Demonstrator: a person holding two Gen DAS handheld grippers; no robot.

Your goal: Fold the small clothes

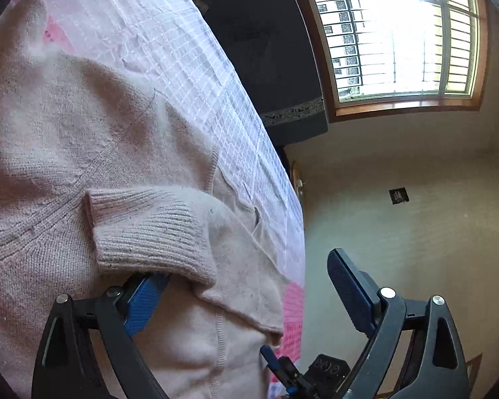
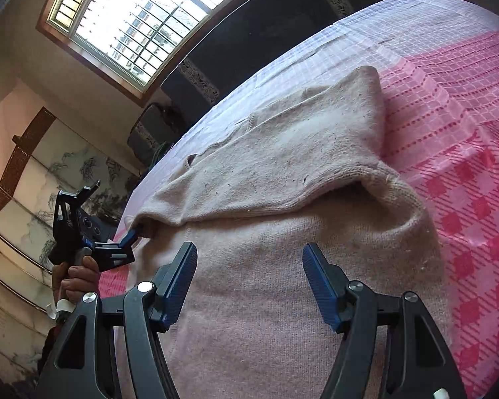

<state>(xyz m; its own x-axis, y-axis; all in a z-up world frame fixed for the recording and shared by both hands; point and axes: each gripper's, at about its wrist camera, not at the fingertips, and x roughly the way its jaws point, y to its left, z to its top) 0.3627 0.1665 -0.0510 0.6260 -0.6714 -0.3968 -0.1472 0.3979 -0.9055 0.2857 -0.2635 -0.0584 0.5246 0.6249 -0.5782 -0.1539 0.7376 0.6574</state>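
Right wrist view: on the pink checked bedspread [image 2: 465, 153] lies the pale knit sweater [image 2: 282, 173], its top part folded over the body, the ribbed cuff [image 1: 149, 229] on top; further folds probably remain. Right gripper [image 2: 249, 286] hangs open above the sweater, empty. Left gripper [image 1: 243, 299] is open, one finger under the cuff. No readable writing.

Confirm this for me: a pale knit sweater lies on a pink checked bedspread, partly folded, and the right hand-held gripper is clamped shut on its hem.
Not quite. The right hand-held gripper is open, its fingers apart above the sweater with no fabric pinched between them, as the right wrist view shows. The rest holds: the pale knit sweater lies partly folded on the pink checked bedspread.
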